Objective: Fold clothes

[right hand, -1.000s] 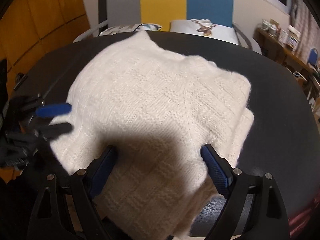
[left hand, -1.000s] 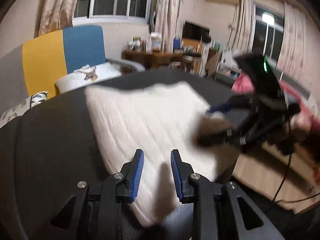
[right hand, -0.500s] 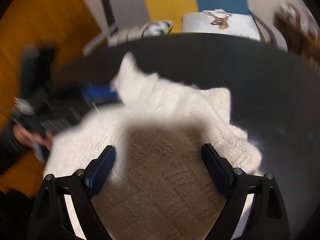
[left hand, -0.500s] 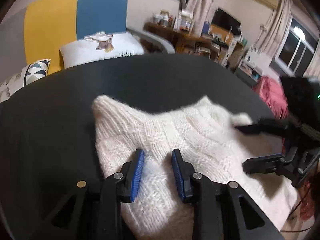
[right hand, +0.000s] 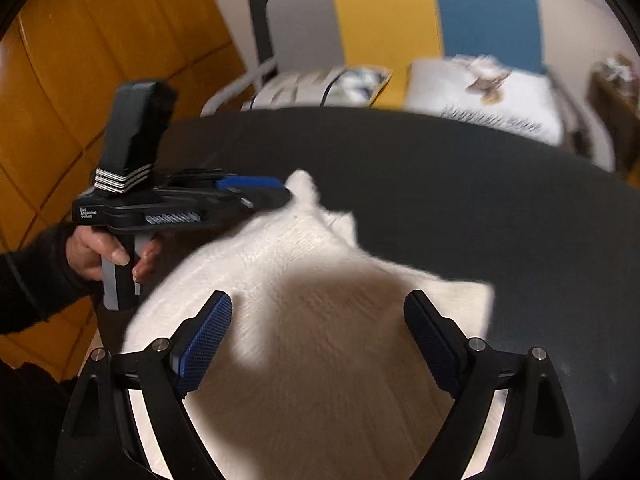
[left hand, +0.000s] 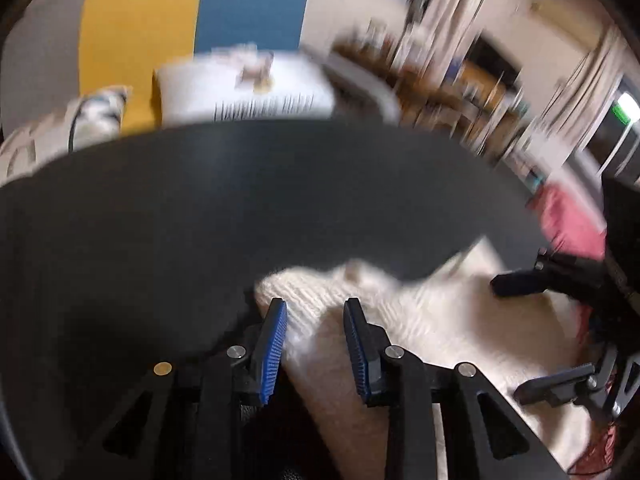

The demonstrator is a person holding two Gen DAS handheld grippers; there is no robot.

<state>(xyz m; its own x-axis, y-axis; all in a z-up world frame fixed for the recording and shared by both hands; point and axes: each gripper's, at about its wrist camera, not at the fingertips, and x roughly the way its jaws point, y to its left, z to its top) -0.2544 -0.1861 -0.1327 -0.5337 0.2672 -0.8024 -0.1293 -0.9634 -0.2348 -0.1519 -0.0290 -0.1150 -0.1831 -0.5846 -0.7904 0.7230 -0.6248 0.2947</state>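
Note:
A white knit sweater (left hand: pixel 440 320) lies folded on the dark round table (left hand: pixel 200 220). My left gripper (left hand: pixel 316 340) points down at the sweater's far left corner. Its blue pads stand partly apart with the corner between them, and no squeeze shows. In the right wrist view a hand (right hand: pixel 92 252) holds the left gripper (right hand: pixel 276 190), with its tips at that pointed corner. My right gripper (right hand: pixel 318 340) stands wide open over the near part of the sweater (right hand: pixel 280 264), casting a shadow on it. In the left wrist view the right gripper (left hand: pixel 520 338) is at the right edge.
A chair with a yellow and blue back (left hand: pixel 192 20) and a white printed cushion (left hand: pixel 240 92) stands beyond the table (right hand: pixel 480 200). Orange wooden panels (right hand: pixel 80 60) fill the left. A pink cloth (left hand: pixel 572 224) lies past the table's right edge.
My left gripper has swung from the sweater's near left side to its far left corner and dropped lower. The right gripper has shifted over the sweater. Both jaw gaps look unchanged.

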